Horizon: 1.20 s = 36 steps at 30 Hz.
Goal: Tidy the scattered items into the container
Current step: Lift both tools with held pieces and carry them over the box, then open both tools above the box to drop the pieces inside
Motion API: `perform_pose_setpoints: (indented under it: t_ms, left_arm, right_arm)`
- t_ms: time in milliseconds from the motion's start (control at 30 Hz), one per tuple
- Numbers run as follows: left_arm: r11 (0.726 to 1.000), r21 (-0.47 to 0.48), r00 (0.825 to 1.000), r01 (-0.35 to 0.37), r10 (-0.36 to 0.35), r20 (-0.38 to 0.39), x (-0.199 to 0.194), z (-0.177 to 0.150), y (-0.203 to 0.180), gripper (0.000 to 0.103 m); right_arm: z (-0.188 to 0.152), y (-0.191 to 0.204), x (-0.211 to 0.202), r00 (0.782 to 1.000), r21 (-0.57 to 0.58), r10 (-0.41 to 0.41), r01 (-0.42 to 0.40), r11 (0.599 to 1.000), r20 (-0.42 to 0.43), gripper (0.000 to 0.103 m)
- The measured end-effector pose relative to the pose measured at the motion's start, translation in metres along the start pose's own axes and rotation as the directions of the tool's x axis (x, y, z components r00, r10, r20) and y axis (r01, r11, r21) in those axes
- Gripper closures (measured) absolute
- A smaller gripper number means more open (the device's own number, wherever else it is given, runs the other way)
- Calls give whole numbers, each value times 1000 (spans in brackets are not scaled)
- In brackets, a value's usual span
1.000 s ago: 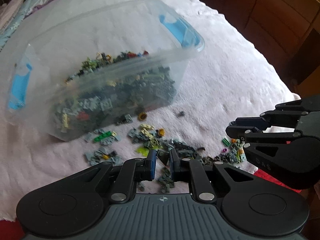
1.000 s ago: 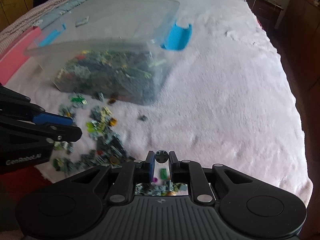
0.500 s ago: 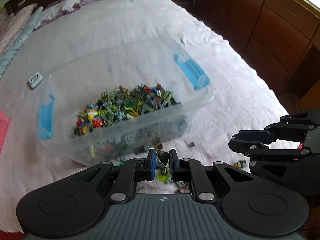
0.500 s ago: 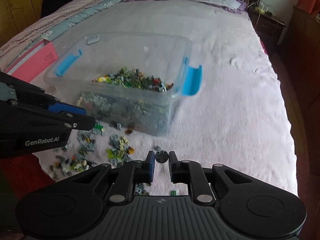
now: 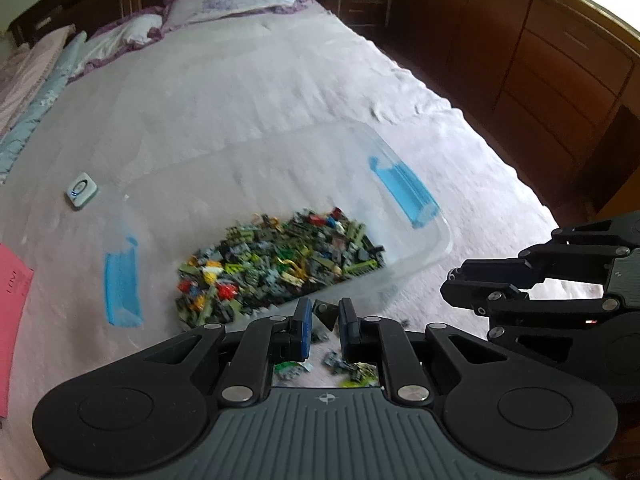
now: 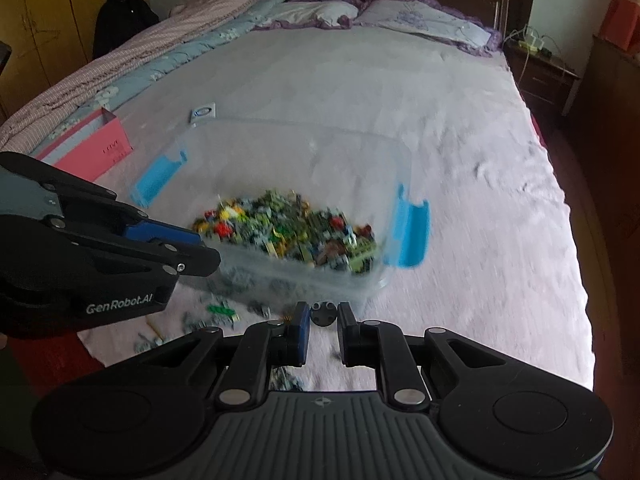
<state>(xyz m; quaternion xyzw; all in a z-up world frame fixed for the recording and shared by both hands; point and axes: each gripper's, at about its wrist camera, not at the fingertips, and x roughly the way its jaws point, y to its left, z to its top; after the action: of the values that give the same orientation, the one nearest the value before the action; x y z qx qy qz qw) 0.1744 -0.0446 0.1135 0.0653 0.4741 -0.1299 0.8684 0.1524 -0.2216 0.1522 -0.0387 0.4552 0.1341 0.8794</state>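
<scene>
My left gripper [image 5: 323,312] sits low centre in its own view, jaws nearly closed on a small dark piece [image 5: 325,313] pinched between the blue pads. It hangs right at the near wall of the clear bin [image 5: 438,246], which fills the middle of the frame on the pale bedspread [image 5: 240,92].

Bin holds a heap of small bricks [image 5: 276,260], mixed green, grey, yellow and red, banked toward its near side. Blue latches at both ends (the right one [image 5: 404,190] is clearer).

Loose bricks [image 5: 352,366] show on the spread under the left gripper, seen through the gap in its body.

My right gripper [image 6: 323,314] is low centre in its view, jaws narrowly apart and clamped on a round dark piece [image 6: 323,313] with two small holes. It is just short of the bin's near corner [image 6: 372,280]. More loose bricks [image 6: 220,314] lie at lower left of that view, beside the bin.

A small white device [image 5: 81,190] lies at the left of the left view; a pink box [image 6: 92,148] at the left of the right view. Both views are motion-blurred.
</scene>
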Motion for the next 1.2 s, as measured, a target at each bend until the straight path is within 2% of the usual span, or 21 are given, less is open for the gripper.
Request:
perform_pose_setpoints:
  t_ms: [367, 500, 600, 700, 767, 867, 1200]
  left_arm:
    - [996, -73, 999, -43, 45, 29, 0, 28, 34, 87]
    - [992, -110, 997, -58, 63, 37, -1, 33, 41, 80]
    - [988, -134, 996, -72, 78, 38, -4, 34, 47, 73]
    - [981, -170, 994, -97, 105, 35, -7, 34, 54, 58]
    - [971, -210, 991, -117, 128, 36, -11, 34, 61, 45]
    - [957, -262, 990, -122, 136, 36, -17, 33, 71, 36]
    - [954, -272, 991, -129, 130, -15, -32, 13, 68, 21]
  right_arm:
    - [52, 16, 15, 999, -15, 28, -28, 999, 33, 87]
    - [65, 21, 21, 999, -2, 34, -34, 999, 29, 84]
    - [72, 24, 22, 999, 3, 39, -39, 999, 31, 83]
    - [75, 26, 20, 999, 2, 31, -31, 1000, 31, 81]
    - [78, 25, 19, 999, 23, 27, -28, 999, 33, 75]
    - [81, 20, 14, 999, 79, 26, -29, 996, 41, 64]
    - [62, 17, 0, 1000, 149, 6, -9, 989, 23, 61]
